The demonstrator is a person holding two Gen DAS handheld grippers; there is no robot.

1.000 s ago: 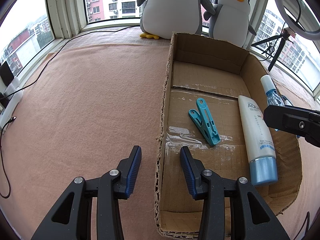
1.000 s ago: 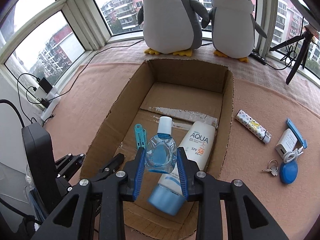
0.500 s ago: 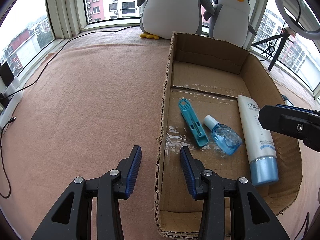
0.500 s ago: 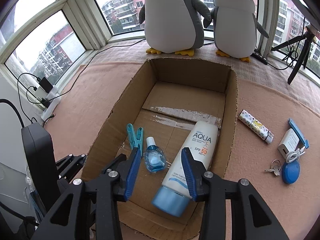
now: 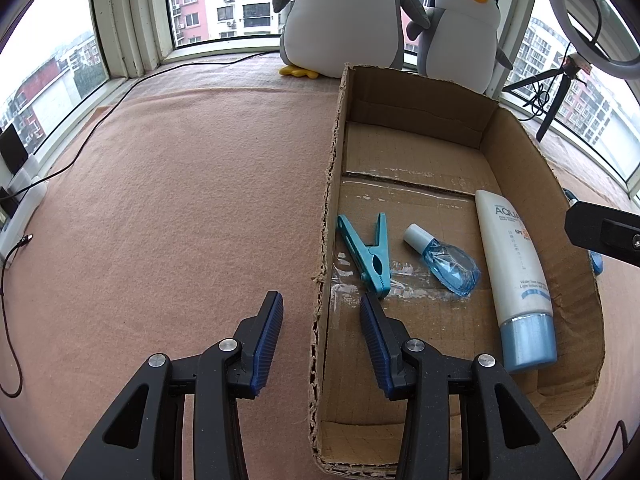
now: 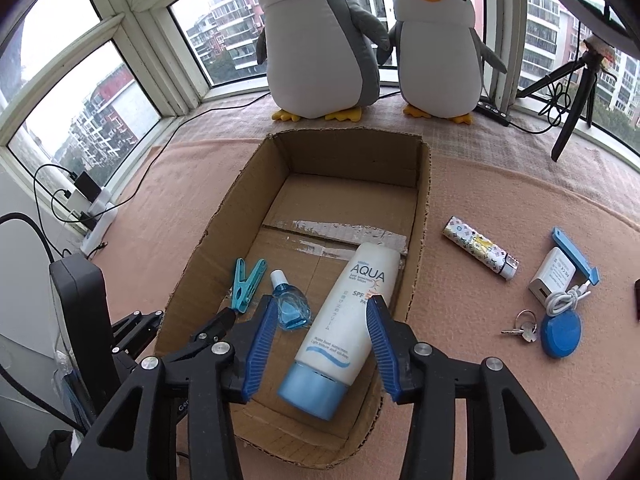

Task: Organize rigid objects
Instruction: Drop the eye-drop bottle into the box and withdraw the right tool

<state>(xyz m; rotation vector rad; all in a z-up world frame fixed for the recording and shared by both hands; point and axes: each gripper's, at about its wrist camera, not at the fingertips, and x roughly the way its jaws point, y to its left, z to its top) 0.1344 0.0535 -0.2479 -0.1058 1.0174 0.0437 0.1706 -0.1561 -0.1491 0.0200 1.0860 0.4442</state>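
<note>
Clear blue plastic, white-capped, the small bottle (image 6: 292, 307) lies on its side on the floor of the cardboard box (image 6: 423, 216), between a teal clothespin (image 6: 246, 285) and a glossy white sunscreen tube (image 6: 345, 324). Right gripper (image 6: 320, 348) hangs above, jaws apart and empty; left gripper (image 5: 320, 334) gapes astride the box's ragged wall.

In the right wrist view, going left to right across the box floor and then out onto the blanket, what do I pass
teal clothespin → small blue bottle → AQUA sunscreen tube → box's right wall → patterned tube → keys → blue round case
</note>
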